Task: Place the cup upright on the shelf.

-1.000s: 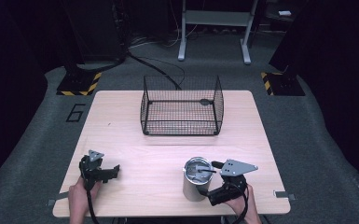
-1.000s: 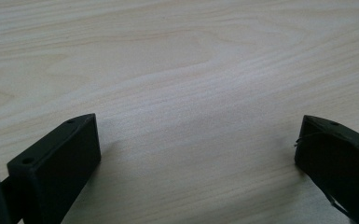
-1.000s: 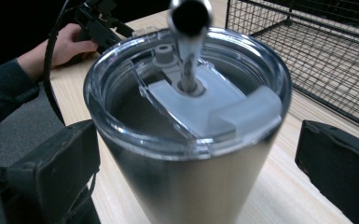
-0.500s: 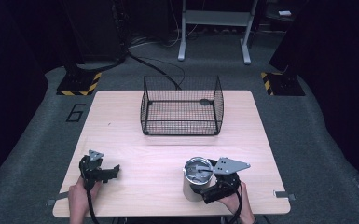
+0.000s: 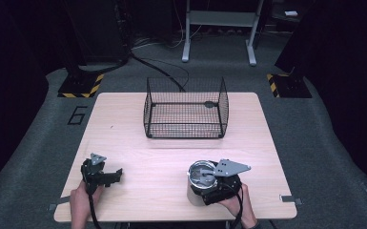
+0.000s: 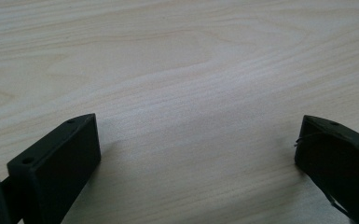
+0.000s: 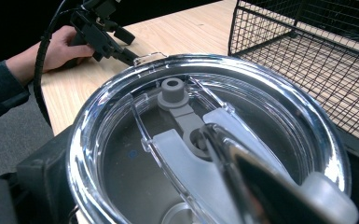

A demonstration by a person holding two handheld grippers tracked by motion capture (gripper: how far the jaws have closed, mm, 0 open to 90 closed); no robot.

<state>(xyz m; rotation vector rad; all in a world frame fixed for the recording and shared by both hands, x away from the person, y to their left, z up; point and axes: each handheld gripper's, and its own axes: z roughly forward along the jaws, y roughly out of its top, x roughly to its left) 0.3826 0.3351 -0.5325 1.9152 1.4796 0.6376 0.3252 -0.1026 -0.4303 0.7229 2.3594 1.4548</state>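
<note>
A steel tumbler [image 5: 198, 185] with a clear lid [image 7: 205, 140] stands upright near the table's front edge, right of centre. My right gripper [image 5: 208, 189] holds it from the right, one black jaw against each side of the cup; the right gripper view looks down onto the lid from close up. My left gripper [image 5: 112, 175] rests at the front left of the table, its jaws wide apart over bare wood [image 6: 198, 158] with nothing between them. It also appears far off in the right gripper view [image 7: 107, 28], held by a hand.
A black wire basket [image 5: 186, 107] stands at the back middle of the wooden table [image 5: 171, 152], with nothing seen inside it. In the right gripper view the basket [image 7: 307, 56] is just beyond the tumbler. Dark floor and stand legs lie behind the table.
My right gripper has slid left from beside the tumbler until its jaws sit around the cup. The tumbler and the left gripper have stayed in place.
</note>
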